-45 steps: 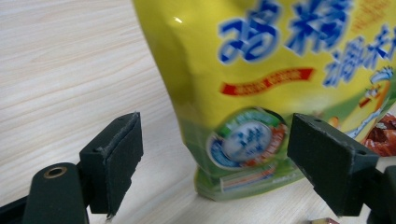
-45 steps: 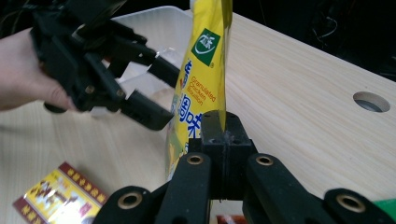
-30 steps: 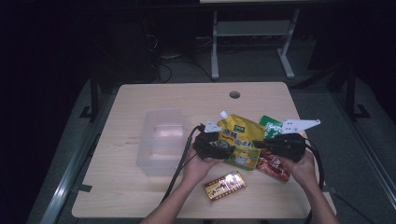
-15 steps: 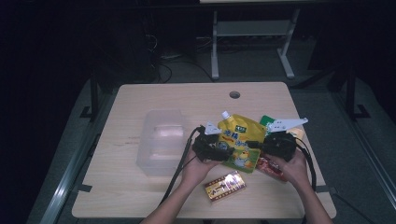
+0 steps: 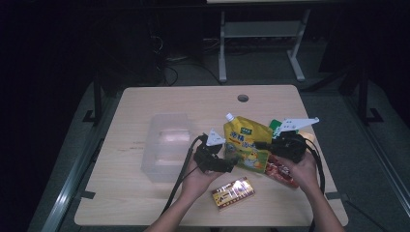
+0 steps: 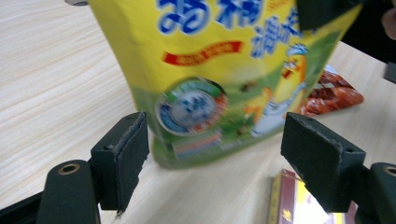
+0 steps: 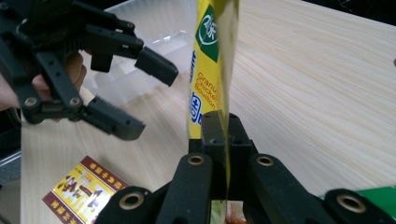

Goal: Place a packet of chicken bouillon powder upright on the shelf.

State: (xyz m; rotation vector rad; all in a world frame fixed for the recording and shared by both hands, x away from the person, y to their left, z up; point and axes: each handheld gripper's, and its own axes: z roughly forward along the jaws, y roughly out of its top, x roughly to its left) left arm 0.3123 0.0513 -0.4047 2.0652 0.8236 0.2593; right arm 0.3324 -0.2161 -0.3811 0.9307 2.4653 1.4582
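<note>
The yellow spouted pouch point(image 5: 246, 146) stands lifted off the counter point(image 5: 145, 104) between my two hands, pinched at its edge by my right gripper point(image 7: 219, 135), whose jaws are clamped tight on the thin film so that the pack hangs upright and flat-faced toward my other hand. My left gripper point(image 6: 215, 149) waits just in front of the pouch's lower end, jaws spread wide and touching nothing (the printed face sits between them, a little beyond the pads), placed there, I judge, to take a second hold or steady the bottom. The clear plastic bin point(image 5: 167, 145) sits just to the left, empty and within easy reach, the likely destination. A red snack packet point(image 5: 280, 171) and a gold-and-red box point(image 5: 233, 192) lie flat on the counter beneath, with a green packet point(image 5: 275, 125) behind.
</note>
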